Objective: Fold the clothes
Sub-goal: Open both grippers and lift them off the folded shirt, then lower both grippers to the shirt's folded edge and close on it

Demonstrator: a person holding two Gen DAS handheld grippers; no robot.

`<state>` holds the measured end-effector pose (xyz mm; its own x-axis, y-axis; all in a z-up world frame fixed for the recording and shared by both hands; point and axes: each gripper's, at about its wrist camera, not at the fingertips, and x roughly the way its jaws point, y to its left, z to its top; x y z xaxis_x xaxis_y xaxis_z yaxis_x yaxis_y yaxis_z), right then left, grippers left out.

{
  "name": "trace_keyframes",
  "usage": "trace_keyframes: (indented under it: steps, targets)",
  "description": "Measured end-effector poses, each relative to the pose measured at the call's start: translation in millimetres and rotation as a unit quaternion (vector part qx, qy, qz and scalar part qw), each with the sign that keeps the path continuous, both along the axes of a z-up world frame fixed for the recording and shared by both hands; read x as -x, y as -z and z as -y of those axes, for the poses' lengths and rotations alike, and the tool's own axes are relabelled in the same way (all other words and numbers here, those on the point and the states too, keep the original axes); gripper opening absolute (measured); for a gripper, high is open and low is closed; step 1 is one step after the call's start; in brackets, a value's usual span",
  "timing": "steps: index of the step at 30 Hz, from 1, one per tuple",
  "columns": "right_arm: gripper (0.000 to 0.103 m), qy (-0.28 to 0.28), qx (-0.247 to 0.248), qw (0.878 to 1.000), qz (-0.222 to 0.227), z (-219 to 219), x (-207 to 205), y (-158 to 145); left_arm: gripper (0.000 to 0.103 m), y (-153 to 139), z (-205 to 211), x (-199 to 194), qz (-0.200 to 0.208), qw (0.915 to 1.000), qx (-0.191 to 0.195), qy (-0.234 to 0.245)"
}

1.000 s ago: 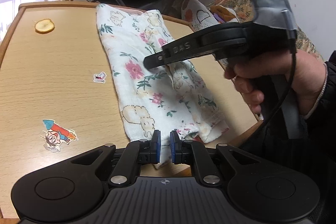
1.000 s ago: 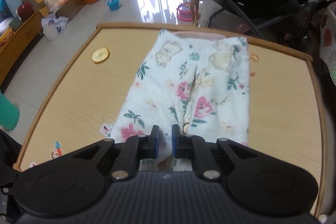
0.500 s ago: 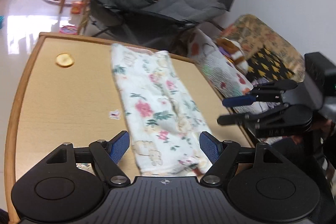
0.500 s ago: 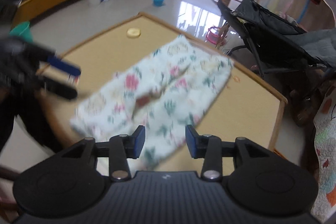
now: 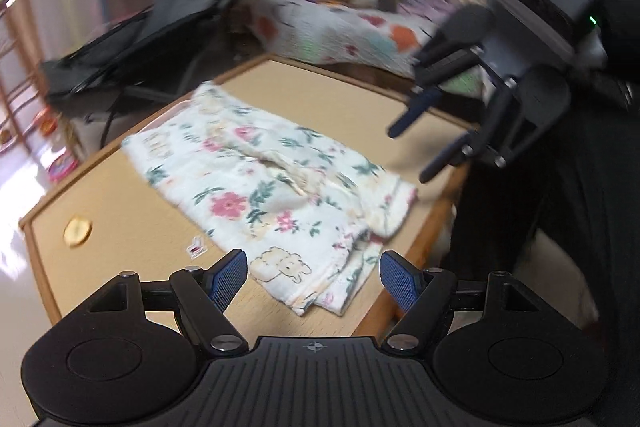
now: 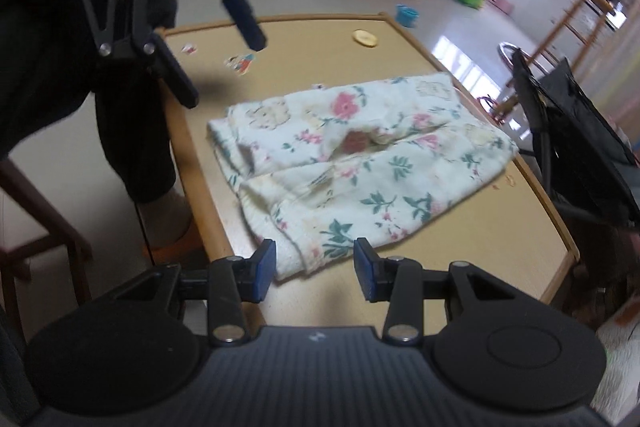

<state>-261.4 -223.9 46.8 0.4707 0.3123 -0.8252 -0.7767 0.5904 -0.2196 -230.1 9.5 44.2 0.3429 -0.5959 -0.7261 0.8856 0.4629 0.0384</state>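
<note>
A floral cotton garment (image 5: 276, 187), folded lengthwise, is shown lying flat on the wooden counter (image 5: 132, 227) along its near edge. Light, limp cloth is judged; layered corners are best pinched. Left tongs (image 5: 314, 277) and right tongs (image 6: 314, 267) are held apart, empty, angled downward above opposite ends.
</note>
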Motion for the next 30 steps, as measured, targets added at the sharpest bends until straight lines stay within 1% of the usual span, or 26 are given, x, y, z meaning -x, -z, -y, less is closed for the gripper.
trace_keyframes:
  steps: [3, 7, 10, 12, 14, 16, 22, 25, 30]
  targets:
    - [0.042, -0.018, 0.003, 1.0, -0.006, -1, 0, 4, 0.072, 6, 8, -2, -0.001, 0.9997, -0.011, 0.02]
    - [0.042, -0.041, 0.011, 0.999, -0.011, -3, -1, 8, 0.071, 15, 16, -2, 0.009, 0.998, -0.042, 0.047]
    - [0.042, -0.052, 0.023, 0.998, -0.013, -5, -3, 12, 0.071, 20, 20, -5, 0.009, 0.997, -0.049, 0.059]
    - [0.042, -0.055, 0.024, 0.998, -0.016, -6, -4, 14, 0.067, 25, 22, -7, 0.008, 0.9965, -0.051, 0.066]
    - [0.042, -0.056, 0.024, 0.998, -0.019, -6, -5, 15, 0.058, 30, 24, -8, 0.013, 0.9948, -0.068, 0.075]
    - [0.042, -0.057, 0.024, 0.998, -0.021, -6, -7, 17, 0.053, 35, 26, -9, 0.014, 0.993, -0.082, 0.084]
    - [0.042, -0.06, 0.021, 0.998, -0.026, -5, -8, 17, 0.052, 35, 25, -8, 0.007, 0.9893, -0.084, 0.119]
    - [0.042, -0.065, 0.021, 0.997, -0.028, -5, -8, 18, 0.052, 40, 26, -9, 0.008, 0.9862, -0.097, 0.134]
    - [0.042, -0.075, 0.023, 0.997, -0.029, -6, -9, 21, 0.052, 41, 30, -14, -0.005, 0.9864, -0.092, 0.136]
